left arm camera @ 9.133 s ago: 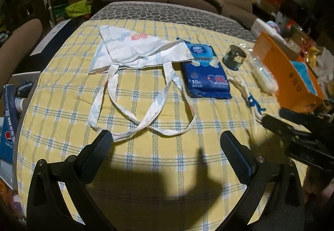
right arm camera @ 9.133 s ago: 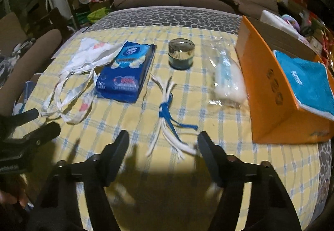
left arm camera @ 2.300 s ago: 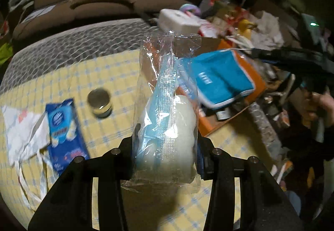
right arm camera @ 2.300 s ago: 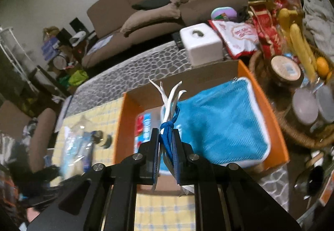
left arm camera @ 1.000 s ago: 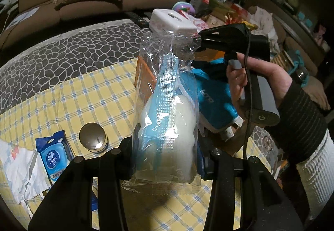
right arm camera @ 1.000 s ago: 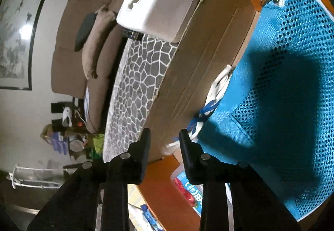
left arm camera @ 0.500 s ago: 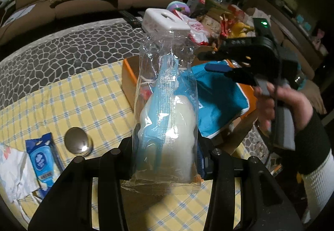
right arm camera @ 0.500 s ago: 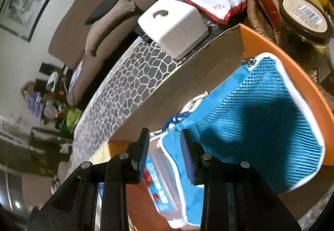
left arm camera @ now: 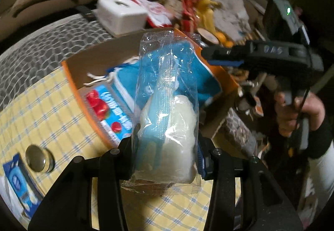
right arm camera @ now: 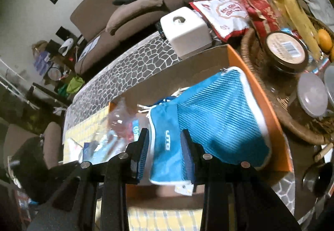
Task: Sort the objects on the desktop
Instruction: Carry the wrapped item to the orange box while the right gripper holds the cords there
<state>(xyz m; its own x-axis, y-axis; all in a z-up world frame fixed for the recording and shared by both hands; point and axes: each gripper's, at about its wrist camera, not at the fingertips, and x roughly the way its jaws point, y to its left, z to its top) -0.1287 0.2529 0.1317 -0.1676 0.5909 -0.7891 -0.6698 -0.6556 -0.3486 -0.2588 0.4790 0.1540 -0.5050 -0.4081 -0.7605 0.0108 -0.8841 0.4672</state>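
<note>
We see clear packet hiding much of orange box interior in left wrist view. Blue tissue pack cut by left edge. Printed label on red-fruit package blurred, unreadable. In right wrist view, box's near wall smeared.

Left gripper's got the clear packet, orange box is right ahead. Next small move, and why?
Probably carry the clear packet a little further forward over the orange box before opening. The left gripper is clamped on it, its base apparently over the yellow cloth.
</note>
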